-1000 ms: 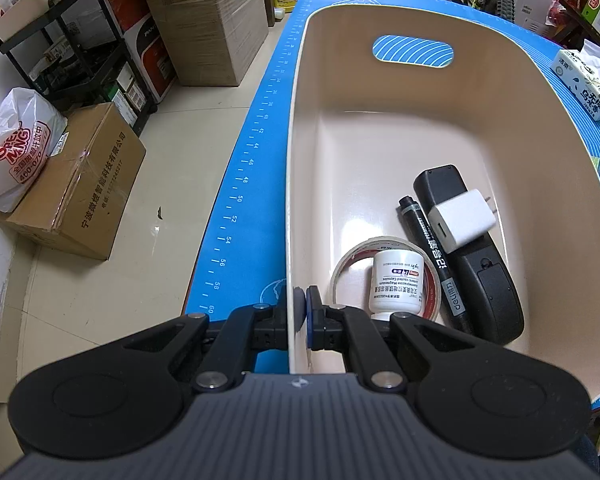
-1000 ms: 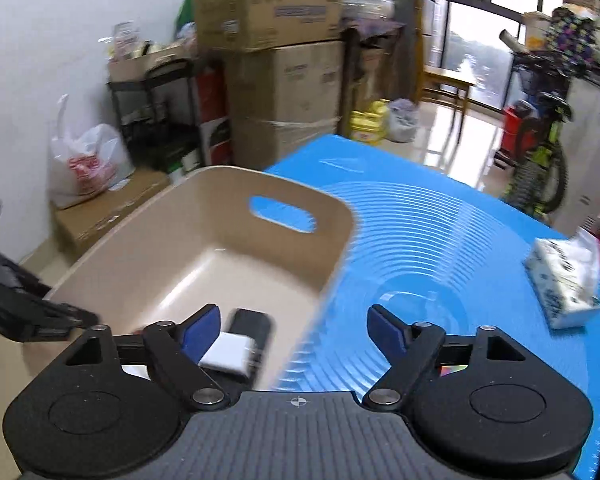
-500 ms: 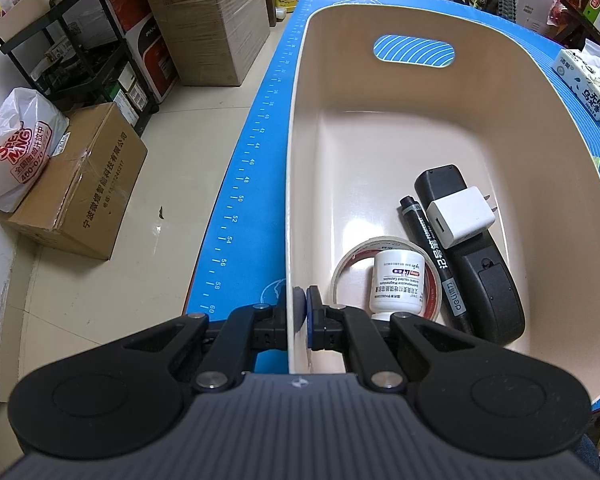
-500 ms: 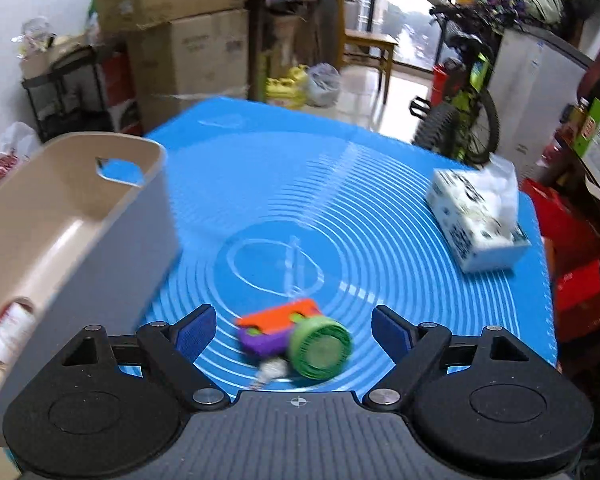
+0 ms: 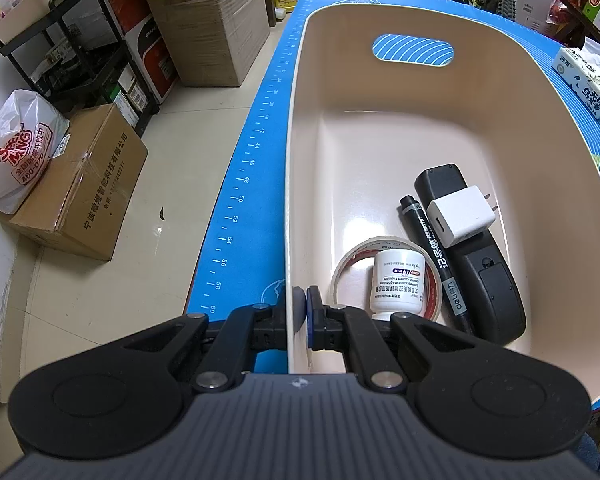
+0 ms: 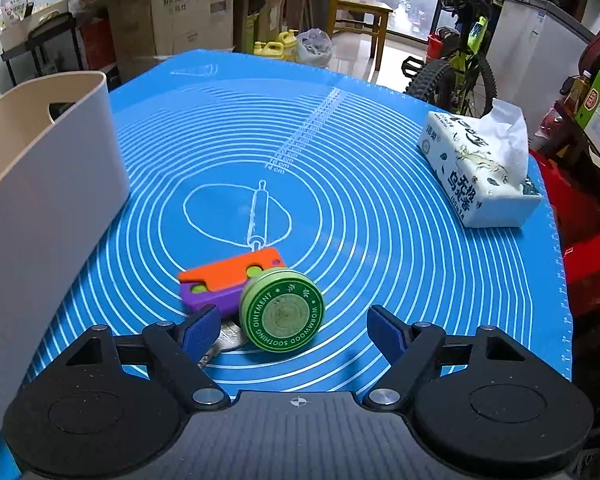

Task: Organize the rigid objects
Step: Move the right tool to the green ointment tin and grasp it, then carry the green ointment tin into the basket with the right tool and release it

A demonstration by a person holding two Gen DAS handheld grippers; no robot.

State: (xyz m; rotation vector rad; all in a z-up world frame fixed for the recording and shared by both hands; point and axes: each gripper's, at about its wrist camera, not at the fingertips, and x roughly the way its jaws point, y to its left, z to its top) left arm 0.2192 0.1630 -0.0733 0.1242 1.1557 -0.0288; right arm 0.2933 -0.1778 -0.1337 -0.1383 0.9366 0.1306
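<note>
Swung away from the beige bin since a second ago; right gripper now hovering low over the blue mat, fingers spread wide, nothing between them. Left gripper unchanged across frames: clamped narrow on the bin's near rim, one pad outside the wall, one inside.

On the mat, just ahead of the right gripper:
- green ointment tin, round, tilted with lid face toward the camera, nearer the left finger than the right.
- orange and purple block toy directly behind the tin, touching it.
- small metallic item beneath the tin and beside the left finger; too hidden to identify.
- tissue pack well apart, toward the far right edge of the mat.

Inside the bin, clustered at the near end:
- white pill bottle lying across a roll of tape.
- black marker just right of the bottle, alongside a black remote-like device.
- white charger plug resting on top of that device.

Far half of the bin floor bare; handle cutout in the far wall. Bin standing at the left edge of the counter, mat underneath.
</note>
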